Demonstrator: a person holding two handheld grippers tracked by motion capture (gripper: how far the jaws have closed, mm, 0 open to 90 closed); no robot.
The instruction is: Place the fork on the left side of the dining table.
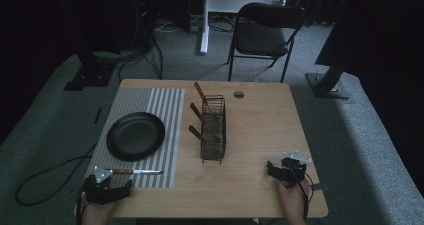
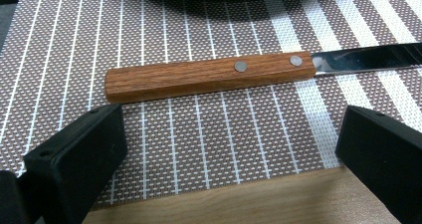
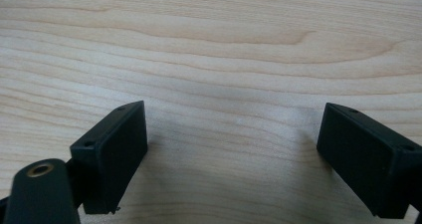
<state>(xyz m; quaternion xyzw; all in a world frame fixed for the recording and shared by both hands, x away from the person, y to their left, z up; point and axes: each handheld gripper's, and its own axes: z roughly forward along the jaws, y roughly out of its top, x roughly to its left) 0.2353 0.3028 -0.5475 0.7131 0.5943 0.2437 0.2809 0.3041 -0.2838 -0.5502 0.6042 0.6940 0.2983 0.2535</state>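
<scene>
Your left gripper: jaws wide, nothing between them, at near edge of striped placemat. Knife lies flat on placemat just beyond jaws, wooden handle with 2 rivets; blade tip cut off at frame edge. Your right gripper: released, over bare table. Farther: black plate, wire rack with 3 wooden handles; their ends hidden inside rack.
</scene>
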